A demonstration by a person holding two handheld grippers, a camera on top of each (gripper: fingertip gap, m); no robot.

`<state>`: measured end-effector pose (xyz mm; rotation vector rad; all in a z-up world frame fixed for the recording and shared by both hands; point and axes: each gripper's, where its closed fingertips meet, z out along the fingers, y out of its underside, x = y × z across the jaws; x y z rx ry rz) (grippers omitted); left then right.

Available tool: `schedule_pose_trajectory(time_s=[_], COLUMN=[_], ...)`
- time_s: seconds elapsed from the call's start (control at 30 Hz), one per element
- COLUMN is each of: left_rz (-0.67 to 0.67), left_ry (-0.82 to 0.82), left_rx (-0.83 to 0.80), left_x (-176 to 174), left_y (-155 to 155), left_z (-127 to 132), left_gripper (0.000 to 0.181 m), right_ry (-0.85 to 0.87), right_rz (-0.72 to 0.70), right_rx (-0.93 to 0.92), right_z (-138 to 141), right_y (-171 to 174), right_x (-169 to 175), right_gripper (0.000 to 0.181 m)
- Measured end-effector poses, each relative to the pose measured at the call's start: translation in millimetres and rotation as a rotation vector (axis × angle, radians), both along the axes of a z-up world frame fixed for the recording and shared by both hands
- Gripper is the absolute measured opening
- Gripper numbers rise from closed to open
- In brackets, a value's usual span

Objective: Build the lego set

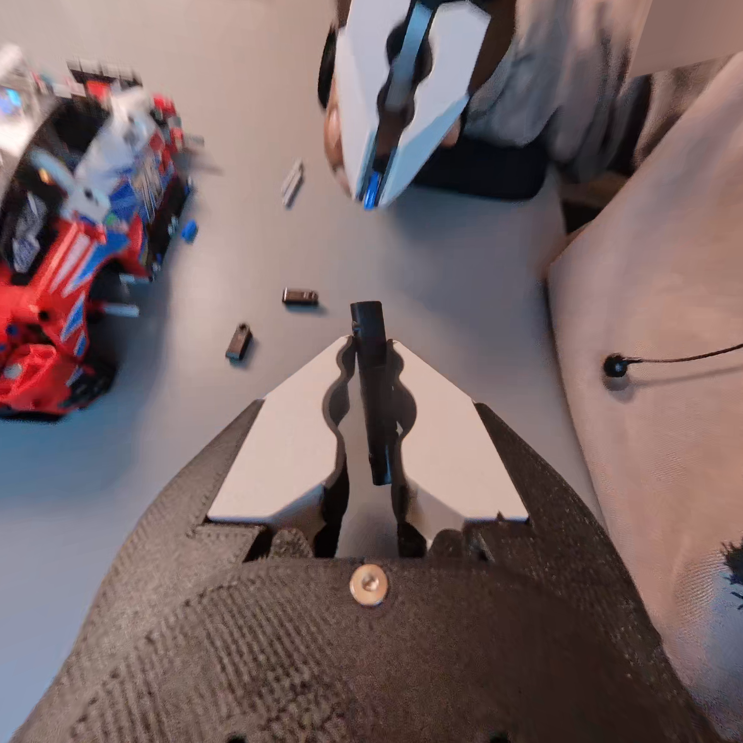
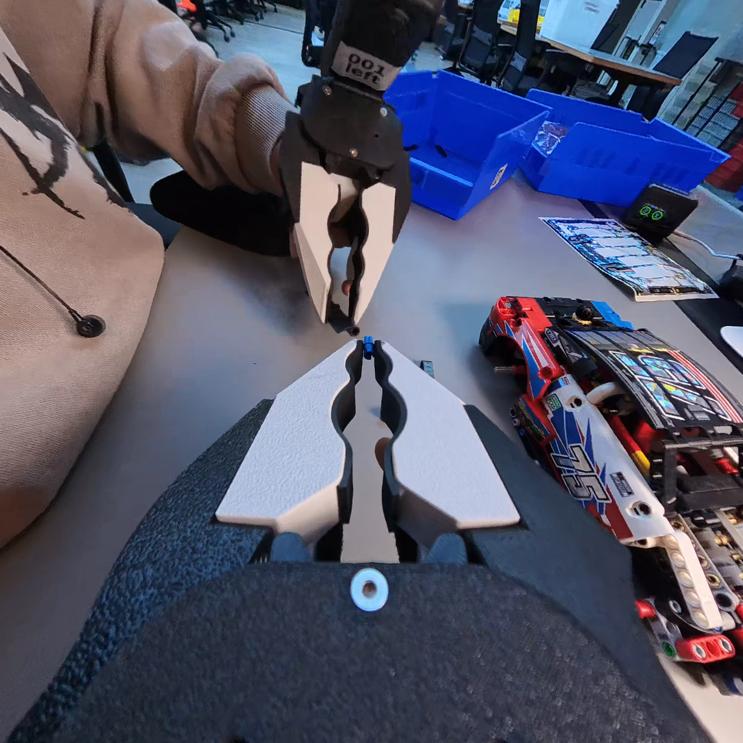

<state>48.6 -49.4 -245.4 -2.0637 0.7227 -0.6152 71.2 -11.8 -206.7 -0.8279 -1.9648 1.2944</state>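
The left gripper (image 1: 370, 341) is closed on a black rod (image 1: 372, 386), a slim lego part clamped between its white fingers (image 1: 297, 426). In the left wrist view the rod's long axis runs along the fingers, near the 12-to-6 line, and one end sticks out past the tips toward 12 o'clock. In the right wrist view the same gripper (image 2: 341, 321) hangs tips-down above the grey table (image 2: 241, 362), and the rod's (image 2: 347, 327) end pokes out at the bottom, pointing down toward 6 o'clock.

The right gripper (image 2: 368, 345) is nearly closed, pinching a small blue pin (image 2: 367, 348) at its very tips. The pin's long axis points toward 12 o'clock, straight at the rod end just above it; the two parts are near but apart. In the left wrist view this gripper (image 1: 372, 197) comes in from 12 o'clock, blurred, with the pin (image 1: 372, 193) showing at its tips.

The lego car (image 2: 603, 442), red, white, blue and black, lies on the table at 3 o'clock in the right wrist view, its long axis running from 11 toward 5. Loose dark pieces (image 1: 299, 296) lie on the table between the car (image 1: 72, 249) and the left gripper. Blue bins (image 2: 462, 140) stand at 1 o'clock behind, with a sticker sheet (image 2: 627, 257) near them. A person's tan sleeve (image 2: 181, 120) fills 10 o'clock.
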Motion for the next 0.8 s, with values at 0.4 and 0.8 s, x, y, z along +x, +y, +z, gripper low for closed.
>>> schedule_pose_trajectory(time_s=[0.4, 0.8], left_rz=[-0.094, -0.097], left_ry=[0.002, 0.088], left_rx=[0.235, 0.212], left_x=[18, 19], left_y=[14, 18], left_z=[26, 6], left_gripper=[0.013, 0.012], right_ry=[-0.072, -0.191], right_rz=[0.046, 0.046], right_rx=[-0.026, 0.009], right_z=[1, -22], right_y=[-13, -9], right_x=[-1, -2], right_gripper=[0.003, 0.002])
